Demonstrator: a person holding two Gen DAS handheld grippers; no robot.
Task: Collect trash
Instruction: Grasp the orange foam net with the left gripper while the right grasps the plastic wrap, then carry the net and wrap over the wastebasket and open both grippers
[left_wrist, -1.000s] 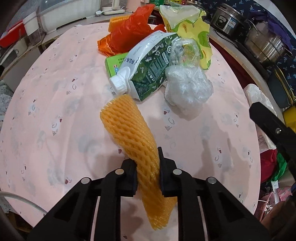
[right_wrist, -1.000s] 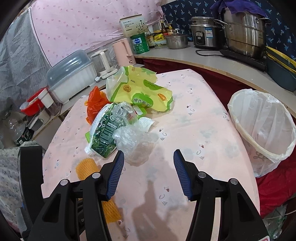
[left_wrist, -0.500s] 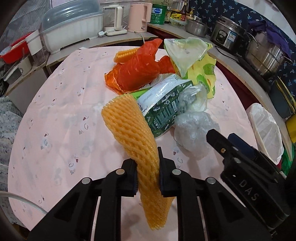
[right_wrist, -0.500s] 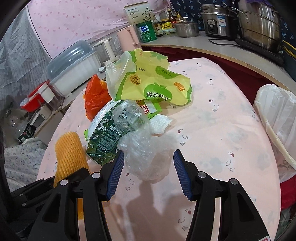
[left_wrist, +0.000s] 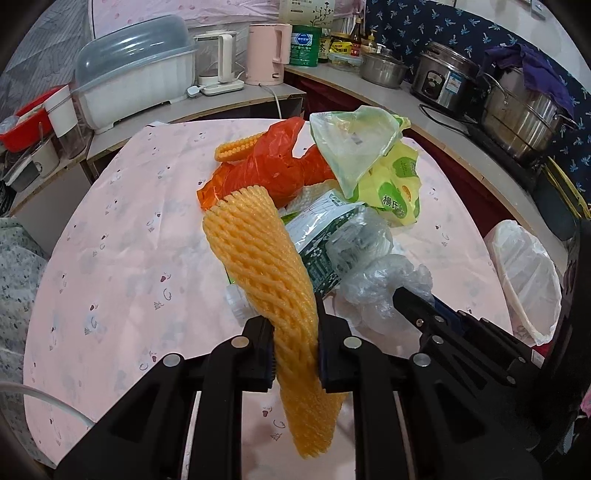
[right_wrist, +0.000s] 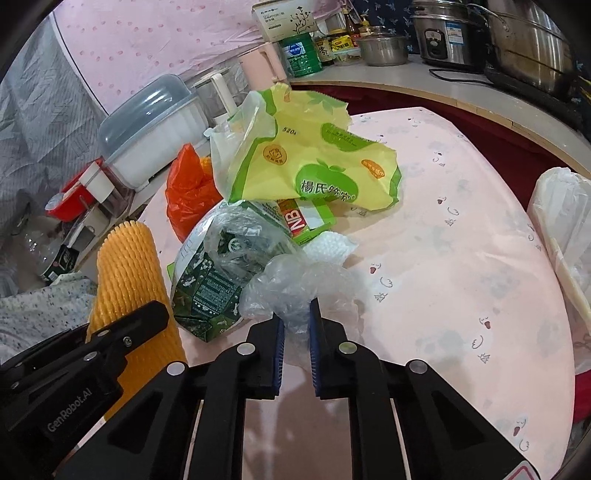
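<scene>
My left gripper (left_wrist: 295, 332) is shut on an orange foam net sleeve (left_wrist: 266, 269) and holds it up above the pink table (left_wrist: 110, 266); the sleeve also shows in the right wrist view (right_wrist: 129, 284). My right gripper (right_wrist: 295, 332) is shut on a crumpled clear plastic bag (right_wrist: 295, 284) lying on the table (right_wrist: 461, 258); the bag also shows in the left wrist view (left_wrist: 380, 284). Behind it lies a pile: a green carton (right_wrist: 210, 280), a yellow-green snack bag (right_wrist: 314, 166) and an orange plastic bag (right_wrist: 188, 192).
A bin lined with a white bag (right_wrist: 561, 221) stands off the table's right edge; it also shows in the left wrist view (left_wrist: 524, 277). A counter behind holds a dish box (left_wrist: 136, 85), kettles (left_wrist: 266, 51) and steel pots (left_wrist: 517, 110).
My right gripper moved forward onto the clear plastic bag and shut on it. My left gripper lifted and tilted up with the foam sleeve still in it.
</scene>
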